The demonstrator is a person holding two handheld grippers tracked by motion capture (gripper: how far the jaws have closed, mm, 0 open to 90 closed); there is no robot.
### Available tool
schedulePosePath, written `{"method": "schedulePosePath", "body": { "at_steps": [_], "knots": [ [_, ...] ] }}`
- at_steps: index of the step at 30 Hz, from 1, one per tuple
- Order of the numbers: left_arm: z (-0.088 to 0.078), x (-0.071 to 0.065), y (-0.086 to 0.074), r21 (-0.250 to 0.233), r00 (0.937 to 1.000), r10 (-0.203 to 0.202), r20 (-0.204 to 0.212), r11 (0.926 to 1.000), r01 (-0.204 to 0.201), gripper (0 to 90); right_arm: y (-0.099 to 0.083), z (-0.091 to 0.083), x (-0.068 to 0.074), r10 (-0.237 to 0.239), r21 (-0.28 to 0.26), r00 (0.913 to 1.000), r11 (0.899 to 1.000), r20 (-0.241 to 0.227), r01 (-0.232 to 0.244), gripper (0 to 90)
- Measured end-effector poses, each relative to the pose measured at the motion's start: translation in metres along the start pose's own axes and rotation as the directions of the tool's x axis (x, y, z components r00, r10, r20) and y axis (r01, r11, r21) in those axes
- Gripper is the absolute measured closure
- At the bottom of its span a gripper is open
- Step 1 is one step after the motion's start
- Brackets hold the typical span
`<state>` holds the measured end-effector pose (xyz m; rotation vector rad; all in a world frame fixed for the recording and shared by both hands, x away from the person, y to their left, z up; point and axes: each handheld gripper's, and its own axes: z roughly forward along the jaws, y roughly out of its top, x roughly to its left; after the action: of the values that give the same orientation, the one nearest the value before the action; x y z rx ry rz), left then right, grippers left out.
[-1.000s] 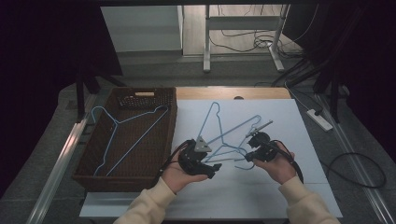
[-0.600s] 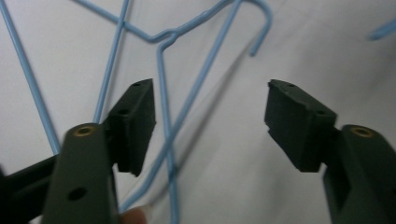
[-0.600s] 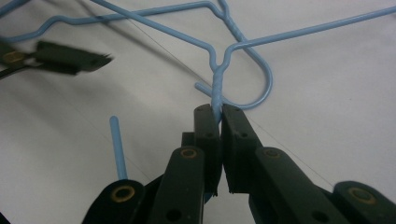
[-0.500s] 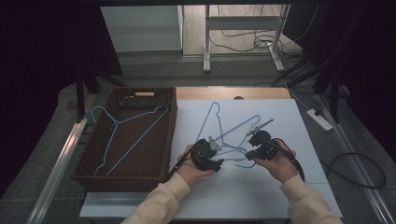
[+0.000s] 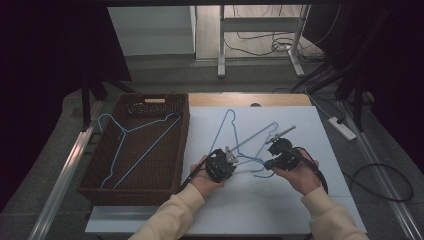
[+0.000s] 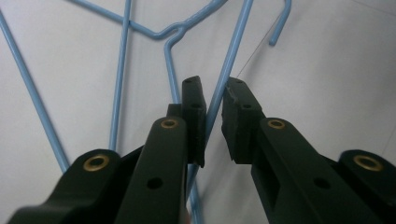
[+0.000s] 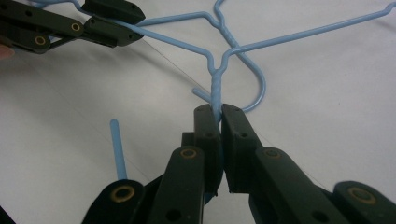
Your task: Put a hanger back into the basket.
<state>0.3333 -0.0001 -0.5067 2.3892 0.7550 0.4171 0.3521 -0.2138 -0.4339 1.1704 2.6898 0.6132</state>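
Observation:
Two light-blue wire hangers [image 5: 227, 125] lie overlapping on the white table top [image 5: 280, 210]. My right gripper [image 5: 267, 164] is shut on the twisted neck [image 7: 217, 86] of one of them, just below its hook [image 7: 259, 91]. My left gripper [image 5: 231, 159] sits low over the hangers at the left, and its jaws have just been closing. In the left gripper view a blue wire [image 6: 229, 65] runs between the pads [image 6: 214, 86]. A narrow slit of table still shows beside the wire. The right gripper view shows the left gripper [image 7: 135, 25] at one shoulder wire.
A dark wicker basket [image 5: 150, 100] stands at the table's left with another blue hanger [image 5: 145, 145] lying in it. A wooden strip [image 5: 280, 99] borders the table's far edge. A power strip [image 5: 342, 127] and cables lie on the floor at the right.
My left gripper has moved right and down onto the hangers, and its jaws have narrowed around a wire. The right gripper has kept still with its hold on the neck.

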Motion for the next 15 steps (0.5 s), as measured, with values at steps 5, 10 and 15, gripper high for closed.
{"method": "schedulePosePath", "body": {
  "at_steps": [5,10,15],
  "knots": [
    [-0.002,-0.001,0.000,-0.007,0.9995,0.033,0.000,0.9994,-0.033,82.7,0.000,-0.002,-0.003,0.009,-0.032,0.9999,0.999,0.008,-0.009,82.6],
    [-0.006,-0.002,0.002,-0.028,0.9994,0.032,-0.008,0.9991,-0.033,87.3,-0.002,-0.008,-0.013,0.077,-0.139,0.9970,0.987,0.005,-0.076,59.4],
    [-0.010,-0.001,0.002,-0.054,0.9997,0.022,-0.013,0.9983,-0.023,87.4,-0.010,-0.016,-0.021,0.144,-0.299,0.9895,0.944,-0.011,-0.141,42.0]
  ]
}}
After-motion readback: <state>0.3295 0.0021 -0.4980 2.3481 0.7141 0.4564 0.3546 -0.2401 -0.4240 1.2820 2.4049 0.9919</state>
